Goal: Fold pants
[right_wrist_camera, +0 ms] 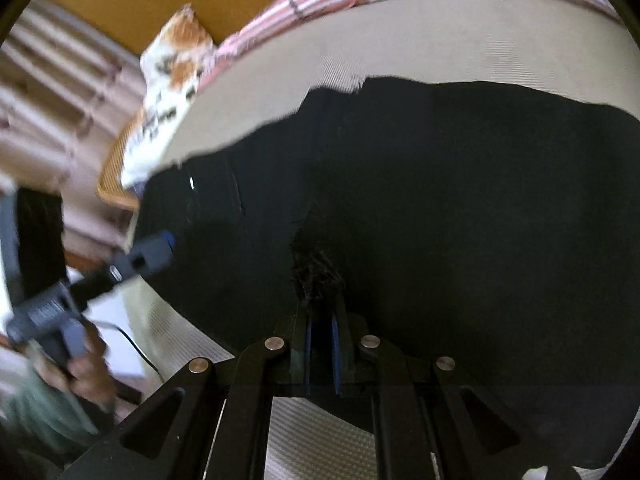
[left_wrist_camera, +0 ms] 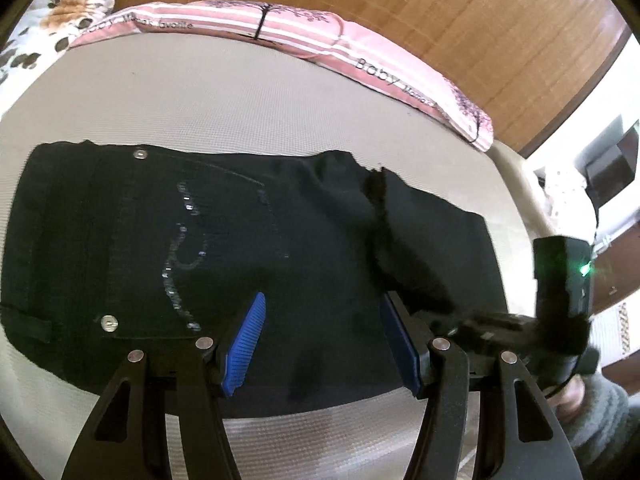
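Black pants (left_wrist_camera: 200, 240) lie flat on the beige mattress (left_wrist_camera: 240, 100), with the waist at the left and a sequinned back pocket facing up. A leg is doubled back over them, and its frayed hem (left_wrist_camera: 378, 184) lies across the right part. My left gripper (left_wrist_camera: 323, 300) hovers open over the near edge of the pants with nothing pinched. My right gripper (right_wrist_camera: 320, 306) is shut on the frayed hem (right_wrist_camera: 316, 276) of the pants (right_wrist_camera: 440, 200). Its black housing (left_wrist_camera: 560, 276) shows at the right in the left wrist view. In the right wrist view the left gripper (right_wrist_camera: 160, 248) is at the pants' left edge.
A pink striped pillow (left_wrist_camera: 280, 28) and a floral cloth (left_wrist_camera: 60, 4) lie along the far side of the mattress, against a wooden headboard (left_wrist_camera: 400, 0). The mattress ends at the right near white furniture (left_wrist_camera: 600, 160). A person's hand (right_wrist_camera: 84, 372) holds the left gripper.
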